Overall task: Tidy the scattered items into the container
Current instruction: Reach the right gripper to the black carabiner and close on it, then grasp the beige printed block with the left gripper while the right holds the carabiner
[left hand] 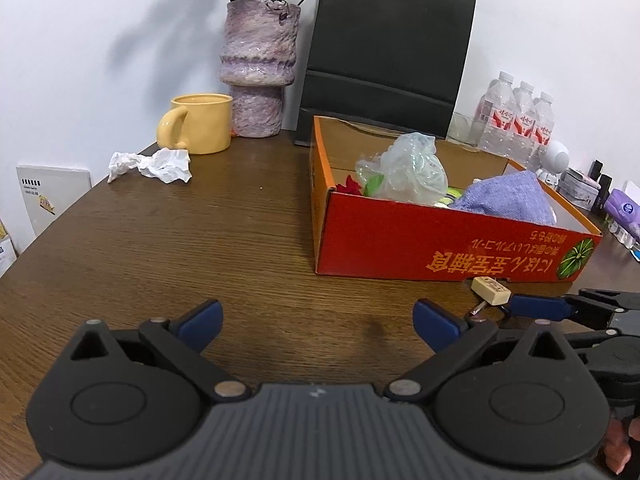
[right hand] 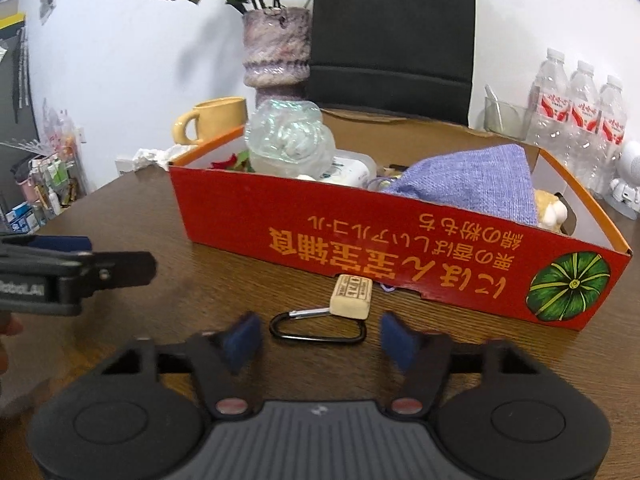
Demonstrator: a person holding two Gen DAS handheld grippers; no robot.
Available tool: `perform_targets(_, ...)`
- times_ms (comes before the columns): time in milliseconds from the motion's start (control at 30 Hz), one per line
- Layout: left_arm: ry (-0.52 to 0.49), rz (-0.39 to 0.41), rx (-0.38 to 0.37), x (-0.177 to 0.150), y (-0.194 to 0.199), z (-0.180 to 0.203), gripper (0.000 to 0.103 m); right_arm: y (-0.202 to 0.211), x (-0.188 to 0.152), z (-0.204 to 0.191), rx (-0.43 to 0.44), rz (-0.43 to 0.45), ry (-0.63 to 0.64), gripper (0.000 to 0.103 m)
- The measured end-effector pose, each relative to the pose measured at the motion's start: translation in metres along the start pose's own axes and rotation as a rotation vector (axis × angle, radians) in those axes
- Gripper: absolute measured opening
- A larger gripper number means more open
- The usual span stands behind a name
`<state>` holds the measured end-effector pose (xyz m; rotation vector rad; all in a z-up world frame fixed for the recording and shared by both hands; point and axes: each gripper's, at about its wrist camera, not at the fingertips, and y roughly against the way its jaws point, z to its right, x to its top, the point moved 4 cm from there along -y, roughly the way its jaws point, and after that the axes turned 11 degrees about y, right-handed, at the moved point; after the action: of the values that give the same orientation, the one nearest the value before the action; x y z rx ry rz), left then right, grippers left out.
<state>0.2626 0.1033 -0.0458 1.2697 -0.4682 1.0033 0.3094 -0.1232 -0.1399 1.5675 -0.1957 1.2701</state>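
A red cardboard box [left hand: 400,240] [right hand: 280,216] sits on the brown table and holds a clear plastic bag [left hand: 412,168], a purple cloth [right hand: 472,180] and other items. A wooden tag [right hand: 352,296] on a black carabiner [right hand: 318,332] lies on the table in front of the box, also in the left wrist view [left hand: 490,291]. My right gripper [right hand: 320,340] is open, its fingers on either side of the carabiner. My left gripper [left hand: 316,322] is open and empty over bare table. Crumpled white paper [left hand: 154,164] lies near the far left edge.
A yellow mug [left hand: 200,124], a purple vase [left hand: 258,68] with dried flowers, a black paper bag [left hand: 384,60] and water bottles [left hand: 516,120] stand along the back wall. Small items crowd the far right [left hand: 600,192]. The table drops off at the left.
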Motion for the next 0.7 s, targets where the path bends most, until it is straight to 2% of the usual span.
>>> perform_targets(367, 0.009, -0.005, 0.007, -0.001, -0.002, -0.002, 0.103, 0.009, -0.005, -0.001, 0.0, 0.003, 0.005, 0.052)
perform_targets(700, 0.001, 0.003, -0.011, -0.013, 0.006, 0.017, 0.103, 0.027, -0.012, 0.014, -0.008, 0.022, -0.031, 0.052)
